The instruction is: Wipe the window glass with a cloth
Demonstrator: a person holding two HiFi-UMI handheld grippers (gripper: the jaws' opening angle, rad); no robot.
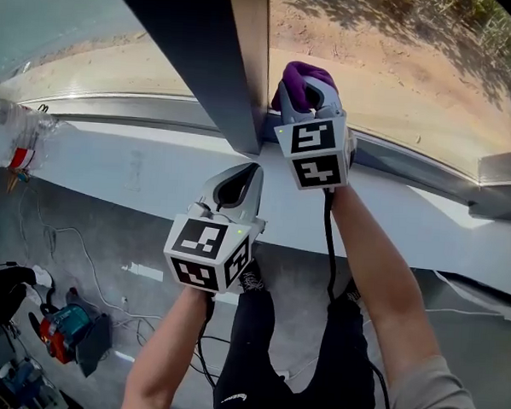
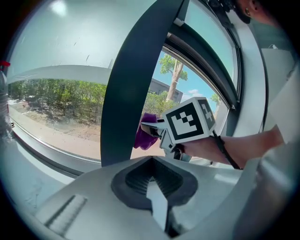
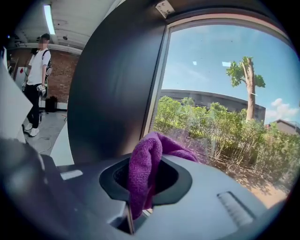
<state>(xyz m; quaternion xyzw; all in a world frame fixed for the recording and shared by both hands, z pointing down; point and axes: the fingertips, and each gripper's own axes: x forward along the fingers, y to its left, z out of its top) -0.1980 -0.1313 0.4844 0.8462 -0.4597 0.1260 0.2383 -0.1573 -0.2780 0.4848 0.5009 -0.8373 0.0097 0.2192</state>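
Our right gripper point(image 1: 306, 87) has its jaws pinched tight on the purple cloth point(image 3: 145, 164), which bunches up out of them just to the right of the dark window post point(image 1: 203, 60). It sits low by the glass point(image 1: 399, 70), though we can't tell if it's actually touching. Our left gripper point(image 1: 239, 183) has its jaws closed together on nothing, and it hangs just below the foot of that post, over the white sill point(image 1: 129, 171).

window sill point(image 1: 155, 173): white | far left: clear plastic bottle point(image 1: 12, 131) (red band), apparently resting on it
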